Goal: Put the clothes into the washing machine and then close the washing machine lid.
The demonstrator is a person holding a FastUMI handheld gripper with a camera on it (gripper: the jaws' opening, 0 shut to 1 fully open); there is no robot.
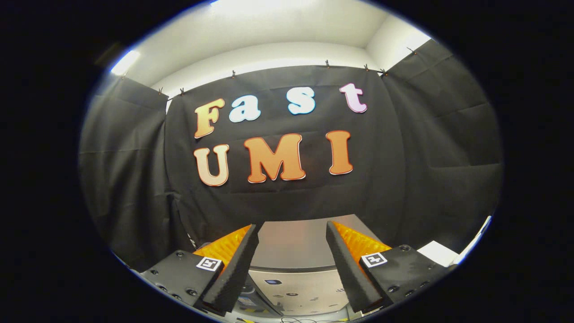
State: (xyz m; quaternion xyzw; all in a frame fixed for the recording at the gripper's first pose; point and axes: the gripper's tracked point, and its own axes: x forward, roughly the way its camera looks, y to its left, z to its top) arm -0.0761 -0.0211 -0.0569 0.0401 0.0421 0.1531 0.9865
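Gripper [292, 237] fingers spread wide, nothing btwn them. Washing machine [296, 273] sits straight ahead and below, its flat grey top seen thru the gap, lid apparently down. Clothes can't be made out. Next move likely needs a downward tilt.

The claw [291, 229] stands wide open with nothing between its two foam-lined fingers [233, 273], so the gap is free. Through that gap, in the lower middle of the frame, the grey top of the washing machine [293, 246] lies flat and bare, with open air above it. Beyond it the black cloth wall [287, 197] closes off the back, and more cloth folds in at the left and right of the frame.
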